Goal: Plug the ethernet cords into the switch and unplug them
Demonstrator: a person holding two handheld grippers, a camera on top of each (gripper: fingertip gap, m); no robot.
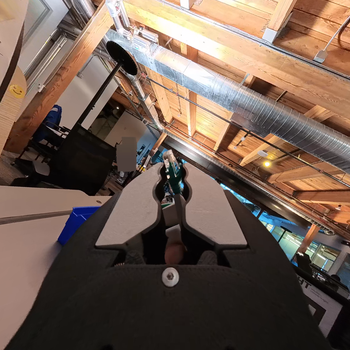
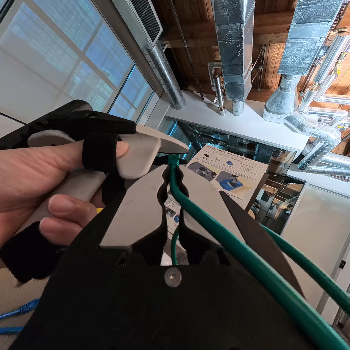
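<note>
Gripping the green ethernet cord [image 1: 173,175] at its boot, left gripper [image 1: 172,166] is clenched on it, clear plug tip [image 1: 167,158] sticking out past the fingertips and pointing up toward the wooden ceiling [image 1: 246,37]. In that view the cord behind the boot reads grey and drops between the fingers, blurred, toward a thumb-like blob at the base.

Right gripper [image 2: 173,167] is also clamped on the same green cord [image 2: 217,217], just behind the boot. The cord runs back over the right finger and out the bottom right edge; a second green run [image 2: 312,265] passes beside it, and a thin loop shows through the gap below. In the right wrist view the left gripper [image 2: 166,149] meets the boot from the left, held by a hand [image 2: 47,180] with black straps over the fingers. The plug itself is hidden between the two grippers there.

Writing: a printed instruction sheet [image 2: 236,176] stands behind the grippers, with a heading, photos and text blocks, partly covered by the fingers. White letters on a dark panel [image 1: 310,291] at the right of the left view are cut off. A yellow smiley sticker [image 1: 17,91] sits at upper left.

The switch is not visible in either view. Blue bin [image 1: 75,221] on the desk [image 1: 28,208], half hidden by the gripper. Blue cords [image 2: 17,318] at lower left, blurred and cut off. A grey mosaic patch covers something in the far room.
</note>
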